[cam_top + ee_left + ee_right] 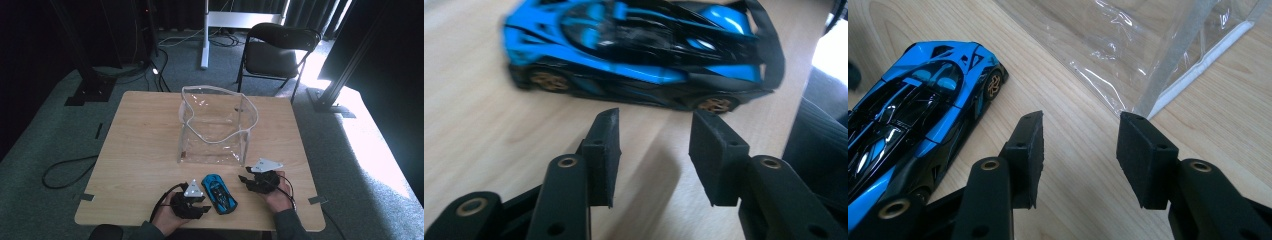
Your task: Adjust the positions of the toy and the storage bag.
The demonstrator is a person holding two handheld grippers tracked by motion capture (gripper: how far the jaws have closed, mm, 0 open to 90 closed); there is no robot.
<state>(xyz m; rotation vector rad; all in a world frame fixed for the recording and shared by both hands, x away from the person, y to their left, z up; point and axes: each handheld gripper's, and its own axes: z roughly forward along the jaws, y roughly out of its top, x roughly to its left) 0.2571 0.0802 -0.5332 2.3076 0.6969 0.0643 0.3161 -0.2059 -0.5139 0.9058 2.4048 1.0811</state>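
A blue and black toy sports car (pixel 219 193) lies on the wooden table (pixel 140 150) near its front edge, between the two hands. My left gripper (pixel 199 205) is just left of the car, open, jaws pointing at its side (pixel 634 55). My right gripper (pixel 245 181) is just right of the car, also open and holding nothing; the car (pixel 913 120) lies to the left of its jaws. A clear plastic bag (pixel 216 125) with a white rim stands open behind the car, and its lower corner (pixel 1148 65) is just ahead of the right jaws.
A black folding chair (pixel 276 50) stands beyond the table's far edge. A white stand leg (pixel 205 35) and cables lie on the grey carpet. A black cable (pixel 65 172) loops on the floor at the left.
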